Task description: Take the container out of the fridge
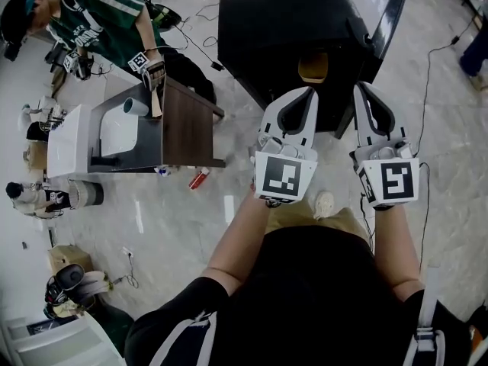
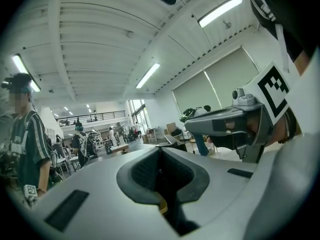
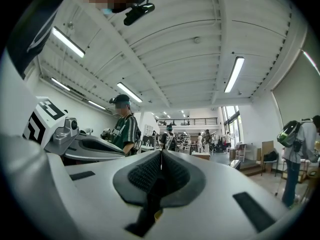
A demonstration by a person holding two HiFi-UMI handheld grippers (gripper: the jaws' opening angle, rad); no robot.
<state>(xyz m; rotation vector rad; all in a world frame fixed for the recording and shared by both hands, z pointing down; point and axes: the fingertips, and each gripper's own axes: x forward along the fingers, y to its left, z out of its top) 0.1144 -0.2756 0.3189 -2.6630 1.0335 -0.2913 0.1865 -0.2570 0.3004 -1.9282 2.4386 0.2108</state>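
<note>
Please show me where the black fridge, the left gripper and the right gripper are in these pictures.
black fridge [image 1: 282, 29], head view, on its flat top.
left gripper [image 1: 310, 91], head view, at the tips of its closed jaws.
right gripper [image 1: 359, 87], head view, at the tips of its closed jaws.

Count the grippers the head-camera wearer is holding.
2. The left gripper and the right gripper are side by side, jaws shut, pointing toward the black fridge. The person at upper left may hold others.

Black fridge [image 1: 282, 29], white left gripper [image 1: 309, 91] and right gripper [image 1: 360, 88] with black-and-white square markers [image 1: 284, 178], green-striped shirt [image 1: 107, 14], brown table [image 1: 187, 124].
</note>
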